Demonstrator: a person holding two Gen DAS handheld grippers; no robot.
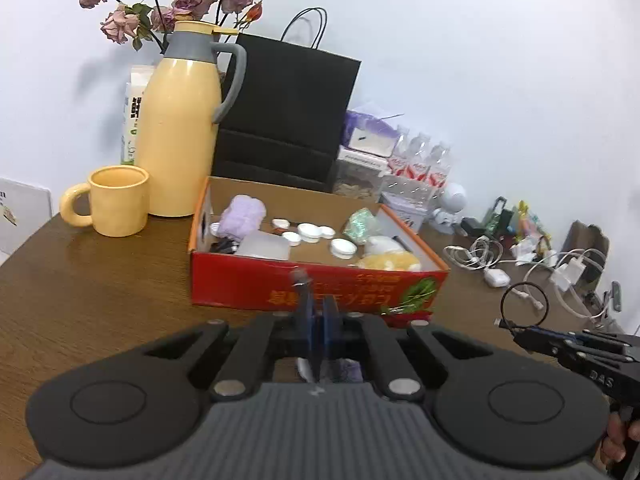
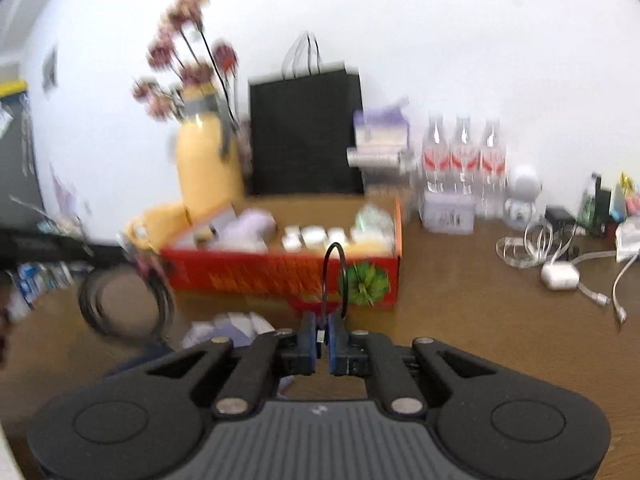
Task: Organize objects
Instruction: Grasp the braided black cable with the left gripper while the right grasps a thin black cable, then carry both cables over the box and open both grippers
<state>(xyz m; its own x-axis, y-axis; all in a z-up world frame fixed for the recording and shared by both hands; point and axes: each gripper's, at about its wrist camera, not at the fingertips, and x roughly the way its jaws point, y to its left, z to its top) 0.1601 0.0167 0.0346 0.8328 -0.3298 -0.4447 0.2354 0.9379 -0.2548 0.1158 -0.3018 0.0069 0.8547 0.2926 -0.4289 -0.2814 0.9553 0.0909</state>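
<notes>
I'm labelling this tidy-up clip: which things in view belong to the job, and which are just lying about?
Job: red box, looped black cable in right gripper, coiled black cable at left gripper.
Lying about: yellow jug, mug, black bag, water bottles, white chargers.

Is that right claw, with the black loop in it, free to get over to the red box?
Probably yes. The right claw is shut on the black cable loop and points at the red box. Only bare table lies between them, and the box top is open.
</notes>
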